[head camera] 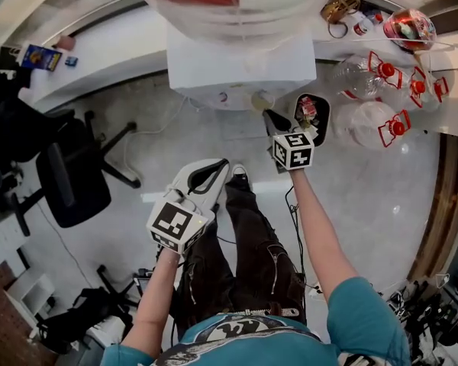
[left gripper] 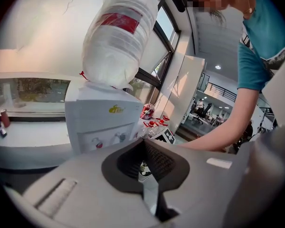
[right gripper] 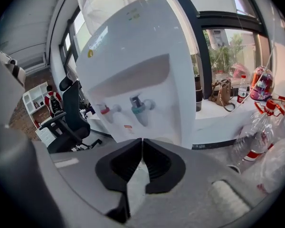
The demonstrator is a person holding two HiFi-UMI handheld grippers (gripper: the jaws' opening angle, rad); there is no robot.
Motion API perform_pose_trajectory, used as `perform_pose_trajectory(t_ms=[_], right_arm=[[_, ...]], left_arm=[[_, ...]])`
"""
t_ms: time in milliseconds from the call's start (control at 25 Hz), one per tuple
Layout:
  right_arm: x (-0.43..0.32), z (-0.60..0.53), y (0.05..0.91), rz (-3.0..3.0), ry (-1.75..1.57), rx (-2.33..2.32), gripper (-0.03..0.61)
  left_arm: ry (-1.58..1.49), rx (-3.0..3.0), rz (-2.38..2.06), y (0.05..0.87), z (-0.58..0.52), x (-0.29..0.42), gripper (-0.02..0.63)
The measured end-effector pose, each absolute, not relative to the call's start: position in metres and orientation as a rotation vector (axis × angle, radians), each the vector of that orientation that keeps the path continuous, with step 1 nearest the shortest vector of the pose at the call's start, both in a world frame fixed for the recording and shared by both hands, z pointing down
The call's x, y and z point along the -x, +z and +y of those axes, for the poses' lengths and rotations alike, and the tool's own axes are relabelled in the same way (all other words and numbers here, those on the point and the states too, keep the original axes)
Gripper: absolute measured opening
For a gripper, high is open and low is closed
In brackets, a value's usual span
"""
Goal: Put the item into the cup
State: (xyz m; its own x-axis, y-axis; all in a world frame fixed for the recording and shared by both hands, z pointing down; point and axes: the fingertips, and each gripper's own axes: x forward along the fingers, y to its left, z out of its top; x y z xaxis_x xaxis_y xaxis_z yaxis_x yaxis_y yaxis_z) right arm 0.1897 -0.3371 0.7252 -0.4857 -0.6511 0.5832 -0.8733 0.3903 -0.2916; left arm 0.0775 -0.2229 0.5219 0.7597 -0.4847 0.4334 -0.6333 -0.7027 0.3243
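A white water dispenser [head camera: 240, 71] with a big upturned bottle [left gripper: 116, 37] stands in front of me. Its red tap [right gripper: 107, 110] and teal tap [right gripper: 141, 107] face the right gripper view. My right gripper [head camera: 273, 119] is held out close to the dispenser's front, its jaws shut tip to tip with nothing visible between them. A pale yellowish round thing [head camera: 261, 98] sits just beyond its tips; I cannot tell what it is. My left gripper [head camera: 208, 175] hangs lower, over my legs, and is also shut and empty. No cup or item shows clearly.
A dark bin [head camera: 313, 117] with red and white contents stands right of the dispenser. Several empty water bottles with red caps [head camera: 382, 120] lie on the floor at the right. A black office chair [head camera: 72, 178] stands at the left. A sill [right gripper: 228, 110] holds a bag and bottles.
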Motion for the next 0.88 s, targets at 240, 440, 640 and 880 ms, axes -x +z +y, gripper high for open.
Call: perform_pose_trajectory(t_ms=[240, 440, 640, 880], right_arm=[[-0.194, -0.353, 0.750, -2.255, 0.820, -1.318, 0.012], [-0.193, -0.363, 0.760, -2.242, 0.816, -1.324, 0.012], [-0.192, -0.370, 0.770, -2.225, 0.807, -1.299, 0.014], [-0.189, -0.373, 0.781, -2.206, 0.781, -1.254, 0.020]], left_arm=[[0.426, -2.491, -0.834, 0.525, -0.222, -0.084, 0.003], [0.446, -2.468, -0.816, 0.533, -0.214, -0.086, 0.003], [0.450, -2.448, -0.802, 0.540, -0.205, -0.088, 0.003], [0.424, -2.432, -0.819, 0.542, -0.209, -0.090, 0.003]])
